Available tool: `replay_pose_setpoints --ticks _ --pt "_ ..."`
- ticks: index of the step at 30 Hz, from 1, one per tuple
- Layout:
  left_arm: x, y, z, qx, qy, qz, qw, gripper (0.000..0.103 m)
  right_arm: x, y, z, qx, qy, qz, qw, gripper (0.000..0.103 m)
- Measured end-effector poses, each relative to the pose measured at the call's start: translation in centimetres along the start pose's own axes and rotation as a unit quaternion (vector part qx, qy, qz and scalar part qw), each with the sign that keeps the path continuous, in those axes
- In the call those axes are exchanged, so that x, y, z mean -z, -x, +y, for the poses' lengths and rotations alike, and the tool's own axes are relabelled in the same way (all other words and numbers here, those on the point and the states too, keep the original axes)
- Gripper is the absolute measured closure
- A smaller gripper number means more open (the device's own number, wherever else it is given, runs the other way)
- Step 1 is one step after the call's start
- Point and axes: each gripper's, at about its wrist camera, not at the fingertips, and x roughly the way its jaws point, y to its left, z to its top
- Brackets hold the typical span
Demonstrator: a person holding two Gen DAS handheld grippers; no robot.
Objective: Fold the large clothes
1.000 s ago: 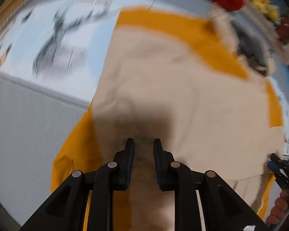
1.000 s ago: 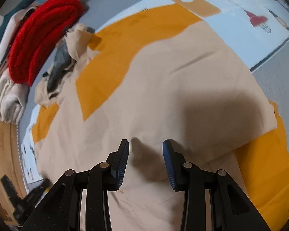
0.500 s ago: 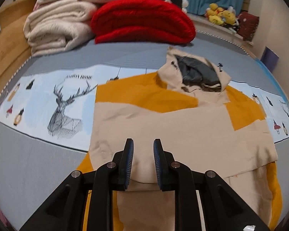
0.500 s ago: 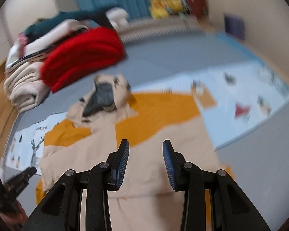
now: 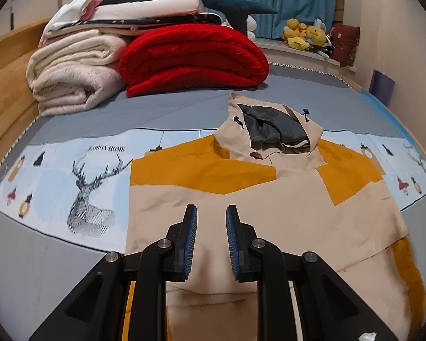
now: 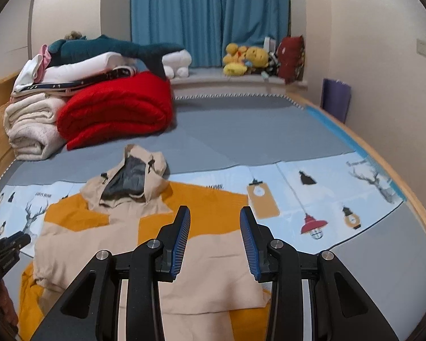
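Observation:
A beige and mustard hooded jacket [image 5: 269, 210] lies flat on the bed, its sleeves folded in over the body and its grey-lined hood [image 5: 272, 130] pointing away. It also shows in the right wrist view [image 6: 133, 244]. My left gripper [image 5: 211, 238] is open and empty, raised above the jacket's near part. My right gripper [image 6: 214, 241] is open wider and empty, above the jacket's right side. The left gripper's tip [image 6: 5, 248] shows at the left edge of the right wrist view.
A grey bed [image 6: 241, 130] with a light blue printed strip [image 5: 71, 176] lies under the jacket. A red folded blanket [image 5: 193, 56], a cream blanket pile [image 5: 71, 79] and plush toys [image 6: 247, 59] sit at the far end. A wooden bed frame [image 5: 2, 93] runs along the left.
Both grippers have lifted up and back from the jacket, so the whole bed has come into view. Both stay open and empty.

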Motion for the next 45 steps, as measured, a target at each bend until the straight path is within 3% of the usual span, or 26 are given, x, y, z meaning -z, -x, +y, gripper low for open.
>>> replay_pose_setpoints --ticks 6,8,11,20,28,33,42,44,45 --pt "-2.5 -2.0 0.4 0.013 0.014 0.012 0.9998 0.085 0.7 -2.6 -0.5 0.005 0.04 0.034 0.999 0.069" --pt "-4.8 -3.7 0.7 0.019 0.031 0.02 0.9991 0.085 0.7 -3.3 -0.9 -0.01 0.029 0.047 0.998 0.084" --pt "-8.4 -6.4 0.6 0.022 0.041 0.021 0.9987 0.085 0.5 -3.7 -0.8 -0.022 0.027 0.046 0.998 0.091" --pt "-16.7 -18.6 -2.1 0.028 0.034 0.064 0.997 0.085 0.7 -6.3 -0.1 -0.036 0.03 0.079 0.996 0.089" --pt "-21.3 -27.8 -3.0 0.04 0.092 0.111 0.9888 0.083 1.3 -8.0 -0.4 -0.034 0.022 0.104 0.994 0.087" --pt "-22.7 -31.3 -3.6 0.042 0.116 0.118 0.9853 0.071 1.9 -8.8 -1.0 -0.027 0.024 0.118 0.992 0.087" --pt "-22.9 -36.6 -5.3 0.004 0.08 0.15 0.9854 0.071 2.7 -10.5 -1.2 -0.018 0.03 0.145 0.989 0.087" --pt "-22.7 -37.1 -5.4 -0.005 0.063 0.157 0.9856 0.079 2.7 -10.7 -1.2 -0.018 0.032 0.148 0.988 0.087" --pt "-22.6 -37.4 -5.5 -0.013 0.051 0.163 0.9853 0.098 2.7 -10.9 -1.3 -0.017 0.031 0.149 0.988 0.087"
